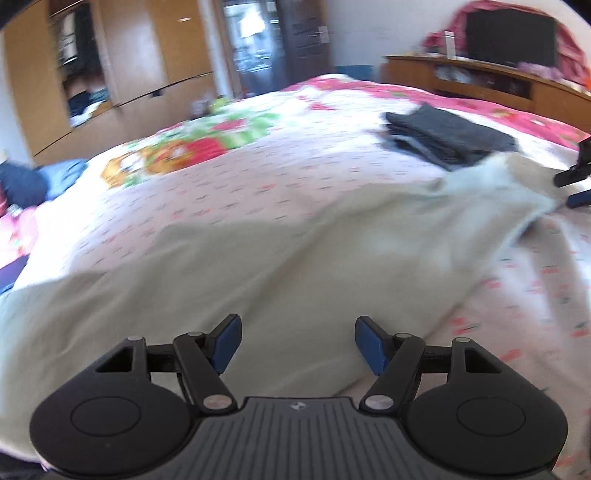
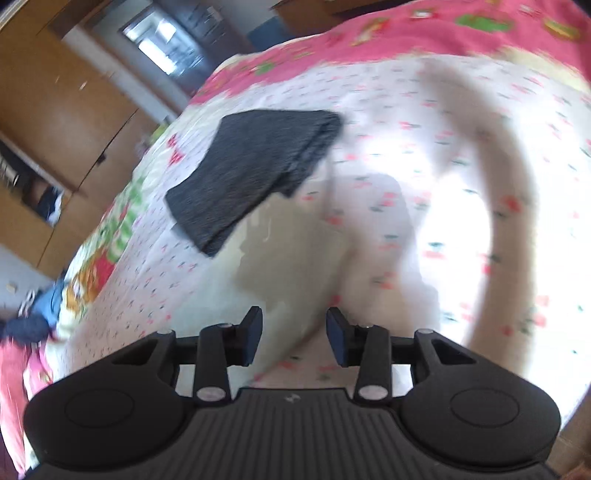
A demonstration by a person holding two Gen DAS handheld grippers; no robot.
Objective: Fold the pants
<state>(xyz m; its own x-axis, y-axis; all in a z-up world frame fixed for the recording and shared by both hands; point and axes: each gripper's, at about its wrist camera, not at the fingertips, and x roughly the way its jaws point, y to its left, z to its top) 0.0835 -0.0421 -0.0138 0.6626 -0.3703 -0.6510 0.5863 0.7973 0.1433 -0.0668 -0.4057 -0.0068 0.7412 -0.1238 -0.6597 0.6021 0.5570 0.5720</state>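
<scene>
Pale cream pants (image 1: 258,266) lie spread across the flowered bed sheet (image 1: 258,173). My left gripper (image 1: 298,343) is open just above the near part of the pants, nothing between its blue pads. My right gripper (image 2: 294,338) is open over one end of the same pants (image 2: 288,266); it also shows at the right edge of the left wrist view (image 1: 576,184), beside the lifted far end of the cloth. Both views are blurred by motion.
A folded dark grey garment (image 1: 450,136) lies on the bed beyond the pants, also in the right wrist view (image 2: 255,173). Wooden wardrobes (image 1: 110,74) stand at the left, a TV (image 1: 511,35) on a wooden unit at the back right. Blue clothes (image 1: 33,181) lie at the bed's left edge.
</scene>
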